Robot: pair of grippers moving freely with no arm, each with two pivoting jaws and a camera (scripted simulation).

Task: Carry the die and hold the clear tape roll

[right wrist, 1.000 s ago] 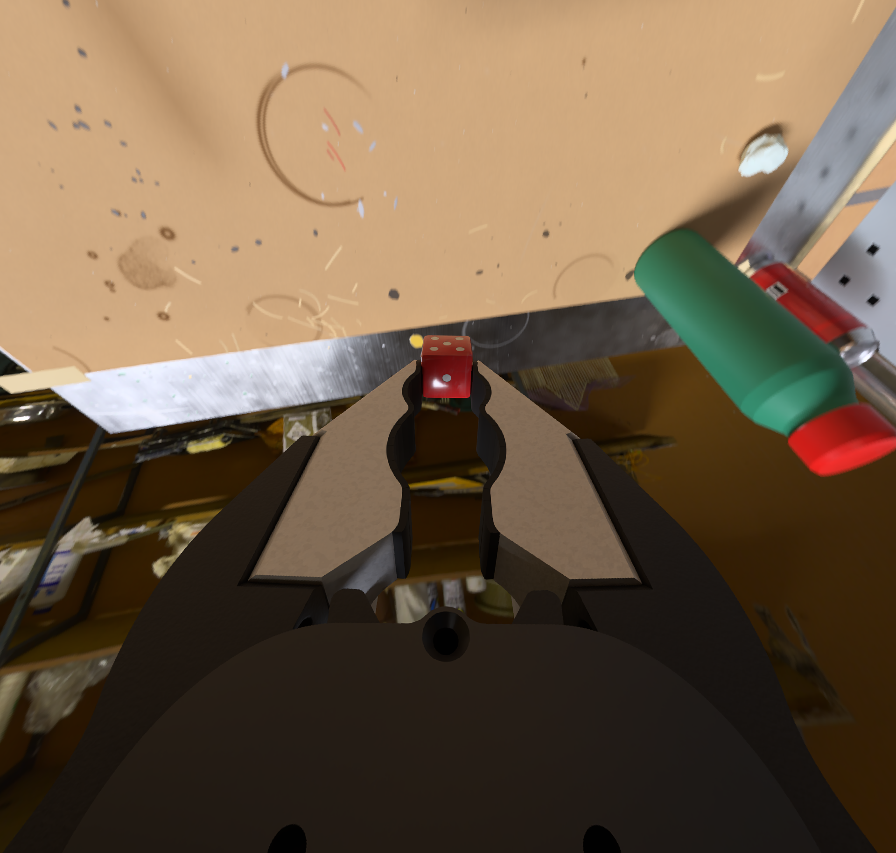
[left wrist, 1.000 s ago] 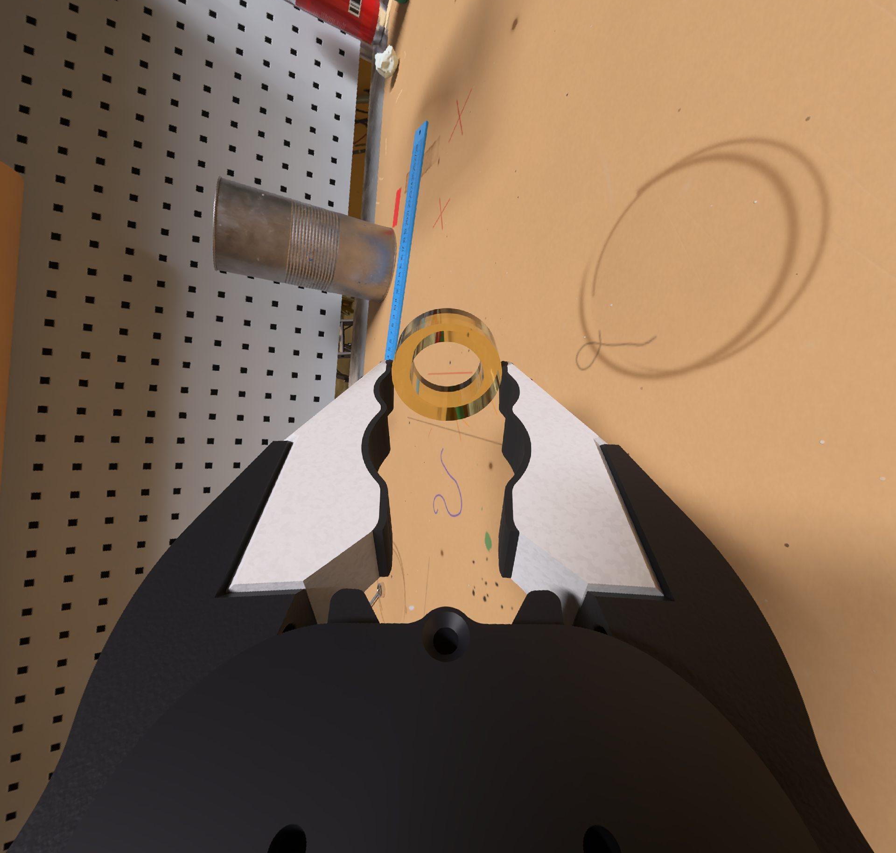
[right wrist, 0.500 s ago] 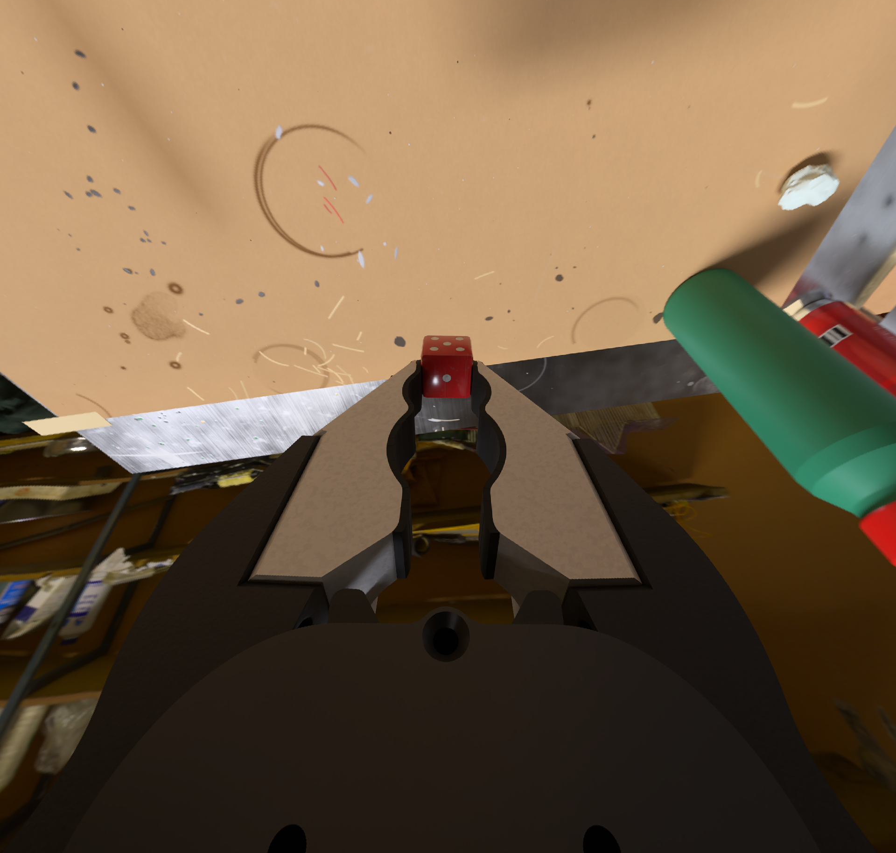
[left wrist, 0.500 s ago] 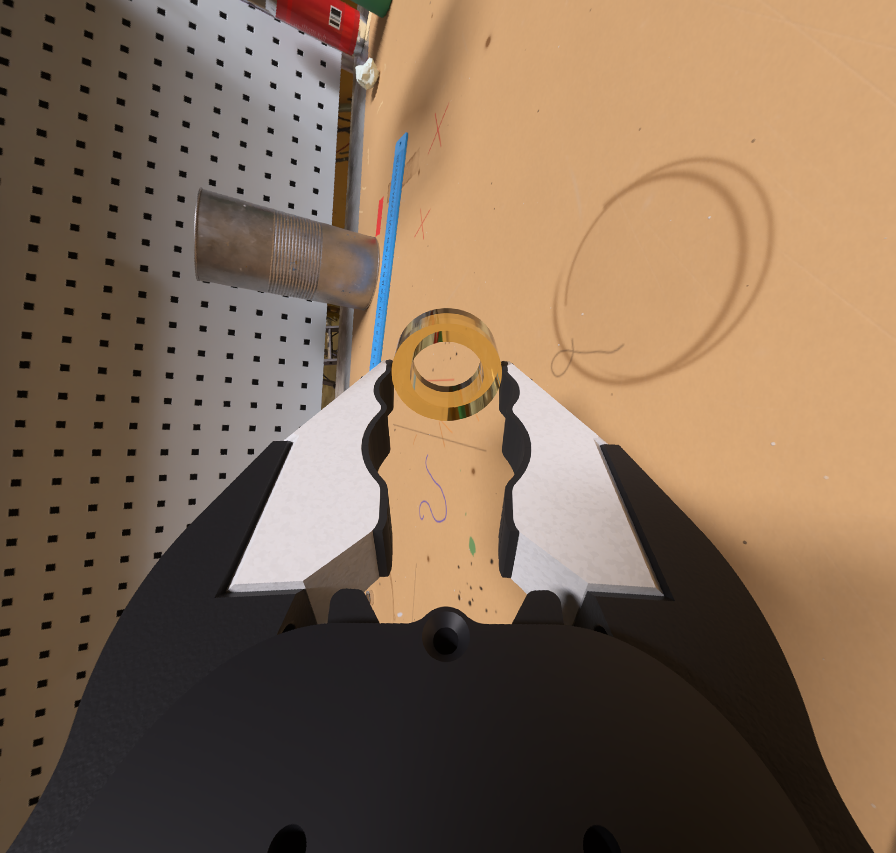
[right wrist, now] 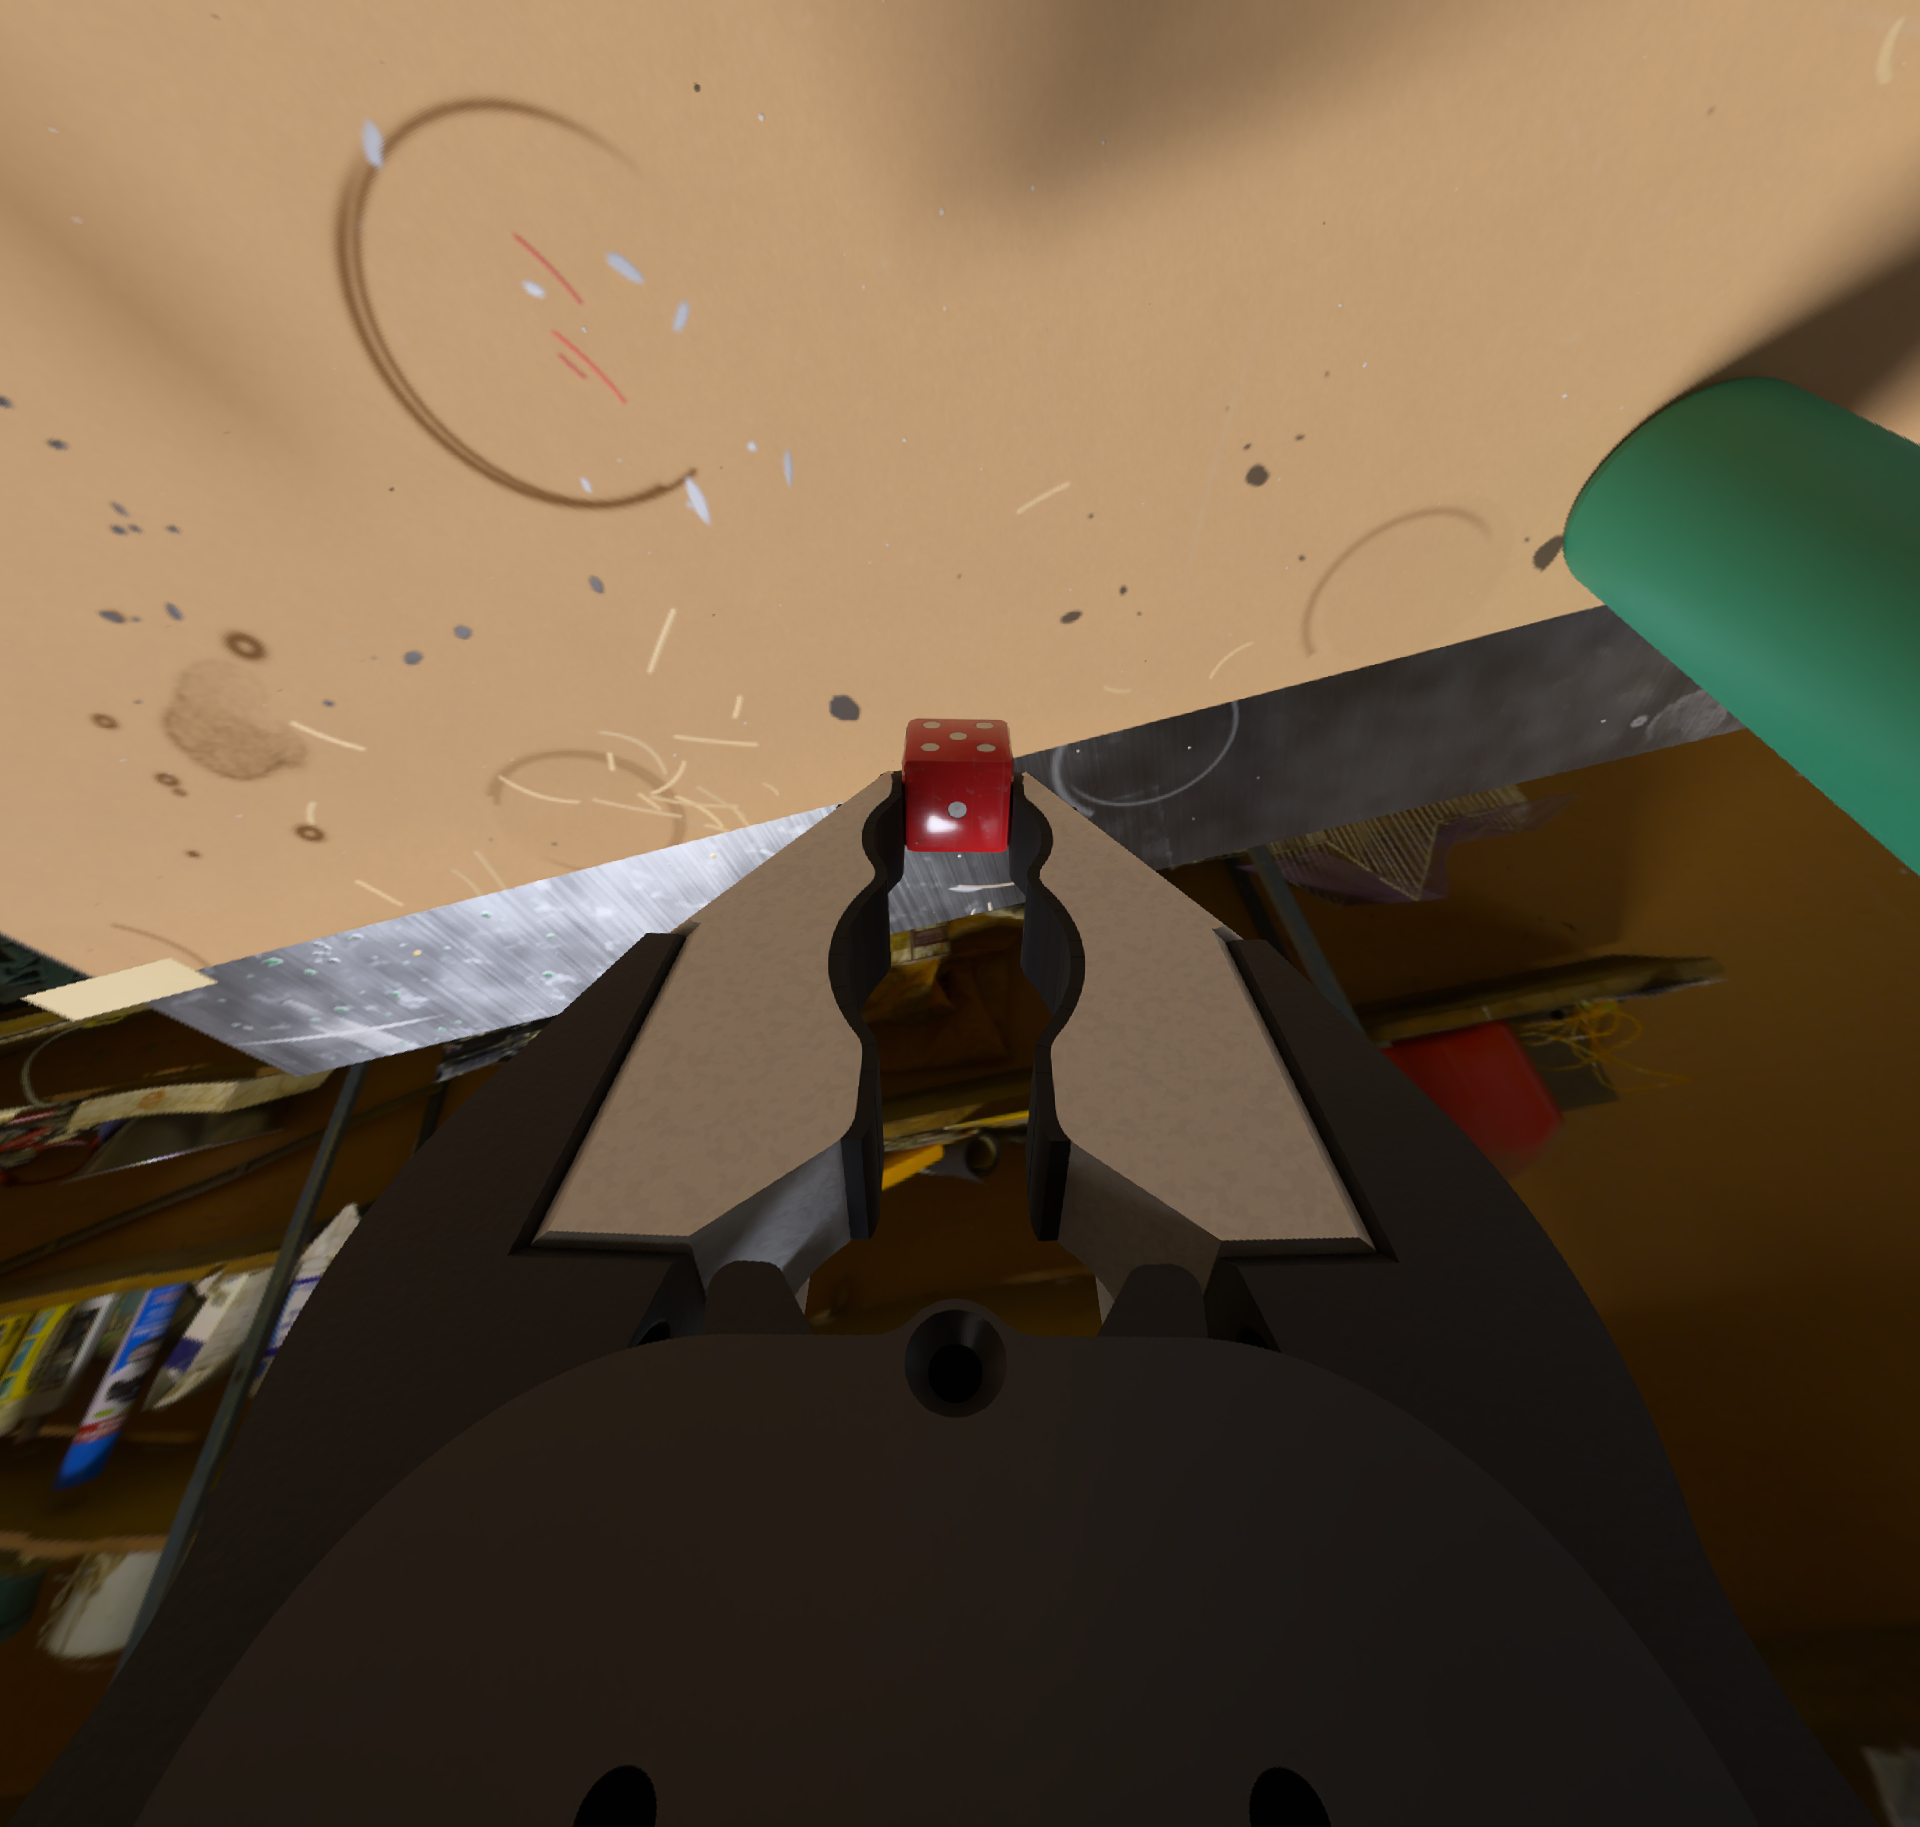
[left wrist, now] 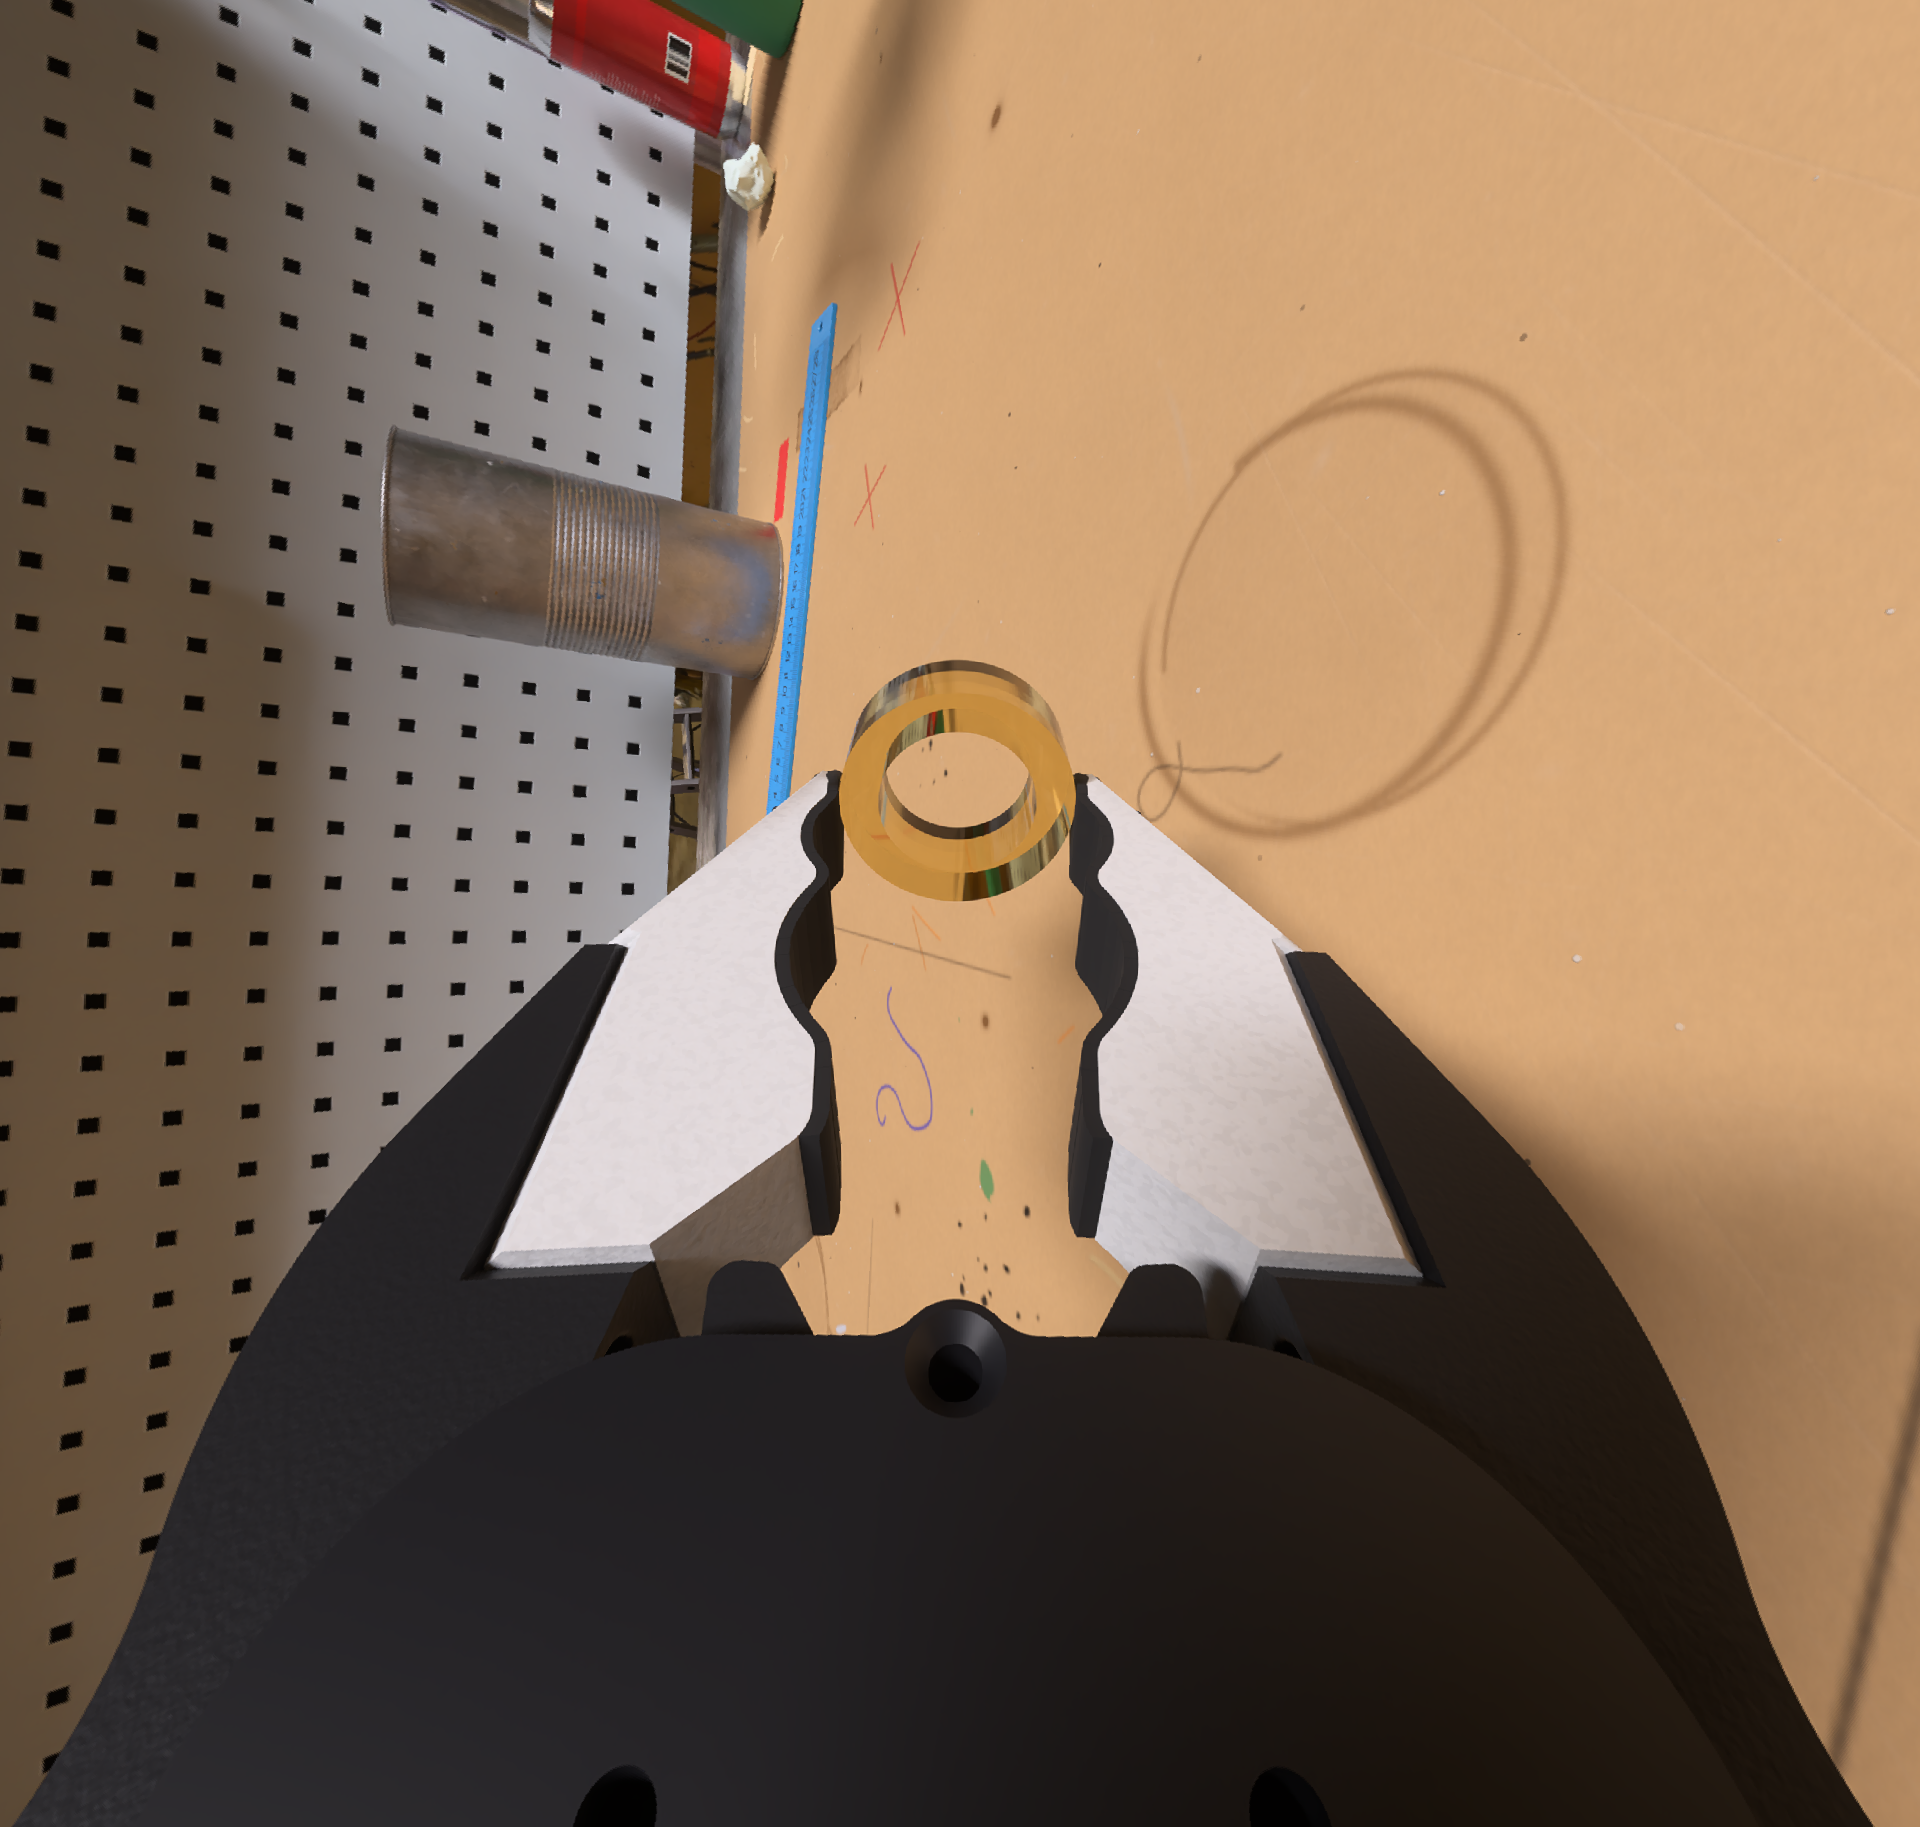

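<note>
Die (right wrist: 957,786), red with pale pips, sits clenched between the tips of my right jaws (right wrist: 957,809), held above the bench's (right wrist: 935,219) metal-trimmed edge, with the green bottle (right wrist: 1766,572) off to the right. My left jaws (left wrist: 957,821) grasp the clear tape roll (left wrist: 957,780) at their tips, its amber ring facing me, held over the bench (left wrist: 1351,219) near the edge that borders the pegboard (left wrist: 260,427). Along that edge lie a blue ruler (left wrist: 802,551) and a metal cylinder (left wrist: 577,556); toward the far corner are a red can (left wrist: 634,42) and a white crumpled scrap (left wrist: 748,177).
</note>
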